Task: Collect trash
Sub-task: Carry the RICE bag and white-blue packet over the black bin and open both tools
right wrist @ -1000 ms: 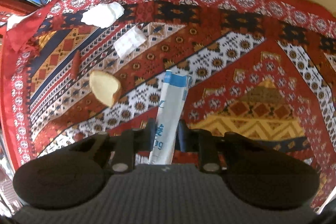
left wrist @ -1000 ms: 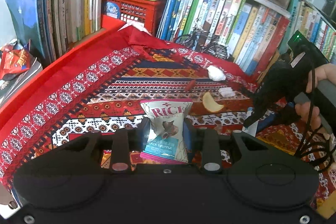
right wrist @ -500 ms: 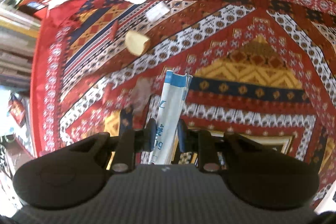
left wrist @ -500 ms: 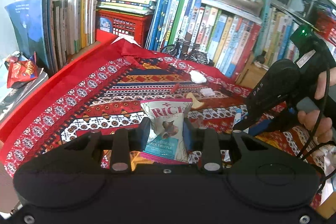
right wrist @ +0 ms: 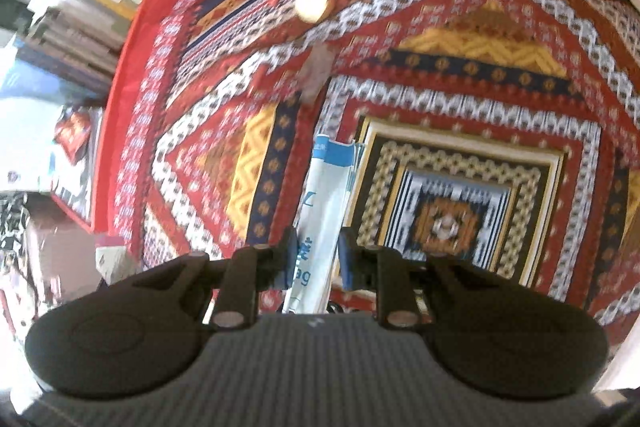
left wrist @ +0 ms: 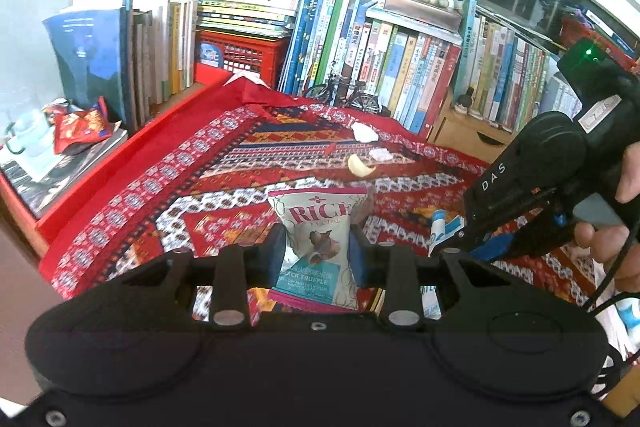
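The rice snack bag (left wrist: 318, 247) looks like glossy printed plastic film; the blue-and-white packet (right wrist: 324, 223) is smooth, shiny plastic; the patterned tablecloth (left wrist: 224, 163) is matt woven cloth; both gripper housings are matt black plastic; the crate (left wrist: 244, 57) is red plastic lattice.

A red woven cloth with bands of geometric pattern (left wrist: 224, 163) covered the worktop. Rows of upright, colourful-spined books (left wrist: 404, 67) stood behind it, with a red plastic lattice crate (left wrist: 244, 57) under a flat stack of books (left wrist: 248, 9). A small black model bicycle (left wrist: 340, 95) stood before the spines.
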Action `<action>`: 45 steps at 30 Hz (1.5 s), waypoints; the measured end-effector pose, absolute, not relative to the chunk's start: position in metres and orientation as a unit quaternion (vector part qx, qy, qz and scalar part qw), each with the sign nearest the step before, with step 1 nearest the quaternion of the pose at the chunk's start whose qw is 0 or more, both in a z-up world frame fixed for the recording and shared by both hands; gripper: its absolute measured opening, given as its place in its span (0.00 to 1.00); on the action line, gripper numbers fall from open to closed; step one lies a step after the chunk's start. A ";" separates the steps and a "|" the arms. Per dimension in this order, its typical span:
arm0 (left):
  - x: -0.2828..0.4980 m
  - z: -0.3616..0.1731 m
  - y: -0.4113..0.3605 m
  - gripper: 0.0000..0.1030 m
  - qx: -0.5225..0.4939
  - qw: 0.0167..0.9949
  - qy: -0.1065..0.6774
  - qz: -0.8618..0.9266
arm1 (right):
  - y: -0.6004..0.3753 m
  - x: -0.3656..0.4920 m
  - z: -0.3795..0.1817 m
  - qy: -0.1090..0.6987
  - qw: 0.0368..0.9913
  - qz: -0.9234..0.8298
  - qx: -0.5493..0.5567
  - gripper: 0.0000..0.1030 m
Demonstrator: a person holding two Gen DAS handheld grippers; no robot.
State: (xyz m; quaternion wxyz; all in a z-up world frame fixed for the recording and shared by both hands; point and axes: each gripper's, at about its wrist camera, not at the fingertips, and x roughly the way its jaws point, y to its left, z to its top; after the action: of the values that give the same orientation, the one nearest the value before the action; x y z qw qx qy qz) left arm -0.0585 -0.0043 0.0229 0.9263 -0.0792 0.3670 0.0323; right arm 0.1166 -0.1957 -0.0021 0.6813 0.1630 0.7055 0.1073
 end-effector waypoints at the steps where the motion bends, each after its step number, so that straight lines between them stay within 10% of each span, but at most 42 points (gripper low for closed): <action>1: -0.067 0.024 -0.003 0.30 -0.079 0.926 0.367 0.033 | -0.193 0.108 -0.001 0.705 0.682 0.111 0.162 0.24; 45: -0.302 -0.103 0.073 0.31 -0.121 0.859 0.483 0.120 | -0.094 -0.147 -0.090 0.658 0.701 0.269 0.060 0.28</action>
State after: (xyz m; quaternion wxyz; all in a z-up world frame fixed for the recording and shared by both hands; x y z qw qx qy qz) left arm -0.3022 0.0732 -0.1028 0.8590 -0.1211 0.4828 0.1196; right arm -0.1468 -0.0936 -0.0897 0.7006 0.0597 0.6583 0.2688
